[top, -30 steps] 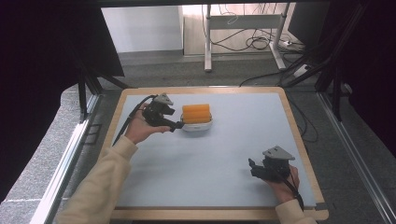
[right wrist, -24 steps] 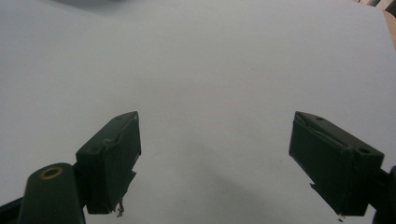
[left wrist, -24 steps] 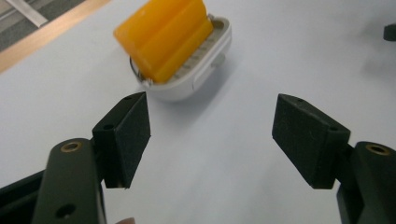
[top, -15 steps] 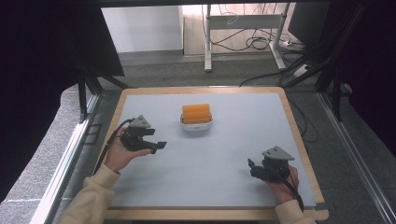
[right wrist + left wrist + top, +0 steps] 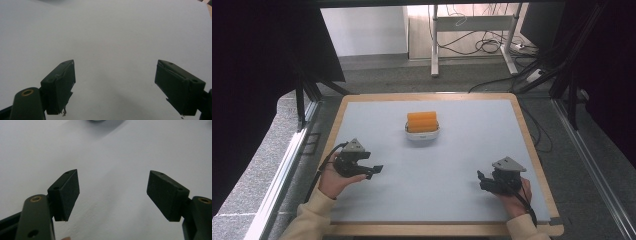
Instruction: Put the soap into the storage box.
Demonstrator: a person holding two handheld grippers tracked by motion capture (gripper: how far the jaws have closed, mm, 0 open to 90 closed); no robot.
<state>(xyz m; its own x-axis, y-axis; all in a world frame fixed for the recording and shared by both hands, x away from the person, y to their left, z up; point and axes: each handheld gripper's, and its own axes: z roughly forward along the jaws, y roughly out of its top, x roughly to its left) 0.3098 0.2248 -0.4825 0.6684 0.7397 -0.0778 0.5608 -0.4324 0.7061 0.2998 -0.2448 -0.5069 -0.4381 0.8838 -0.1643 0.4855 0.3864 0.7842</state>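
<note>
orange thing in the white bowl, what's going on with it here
A person holds a two-jaw gripper in each hand over a pale blue table. The orange block sits in the small white bowl toward the far middle, with nothing touching it. The left gripper is near the table's left edge, apart from the bowl, its jaws just opened wide with nothing between them. The right gripper rests near the front right corner, also open and empty.

High view: fixed camera above near edge of table (image 5: 362, 107), facing forward and down, whole grey mat plus floor beyond in upper frame. Left gripper view: close, low over mat, along own jaws at lower corners. Right gripper view: same closeness, jaws at lower corners. All three views share grey mat.
</note>
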